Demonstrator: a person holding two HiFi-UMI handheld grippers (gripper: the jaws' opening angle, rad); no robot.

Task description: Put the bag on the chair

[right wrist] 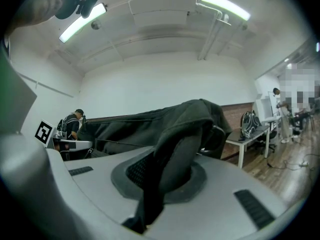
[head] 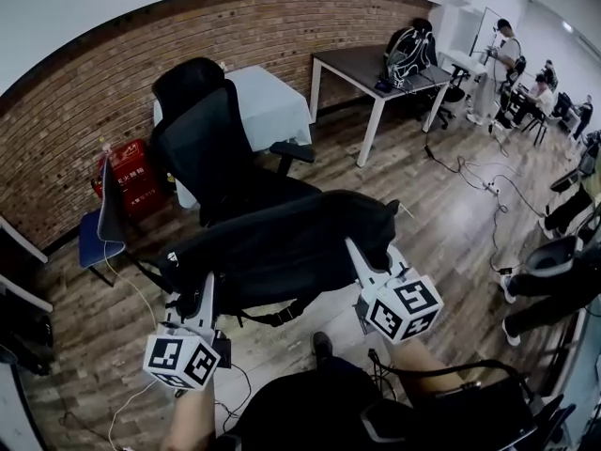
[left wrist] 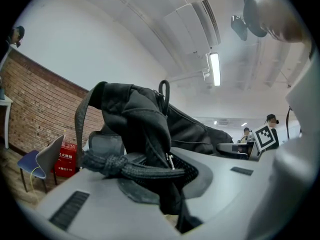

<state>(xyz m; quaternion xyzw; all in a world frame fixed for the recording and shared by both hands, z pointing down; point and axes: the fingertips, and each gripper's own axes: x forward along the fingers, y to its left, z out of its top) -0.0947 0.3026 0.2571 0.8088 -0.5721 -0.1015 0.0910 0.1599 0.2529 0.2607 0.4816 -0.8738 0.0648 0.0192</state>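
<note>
A black bag (head: 282, 247) hangs stretched between my two grippers, just in front of the black office chair (head: 211, 148). My left gripper (head: 199, 301) is shut on the bag's left end, where black fabric and a braided cord (left wrist: 130, 168) are pinched between the jaws. My right gripper (head: 362, 263) is shut on the bag's right end, with a fold of black fabric (right wrist: 172, 159) clamped between its jaws. The chair's seat is hidden behind the bag in the head view.
A white table (head: 268, 101) stands behind the chair against the brick wall. A blue chair (head: 99, 233) and a red box (head: 131, 172) are at the left. A desk with a backpack (head: 408, 54) is at the far right, cables lie on the wooden floor, and people sit beyond.
</note>
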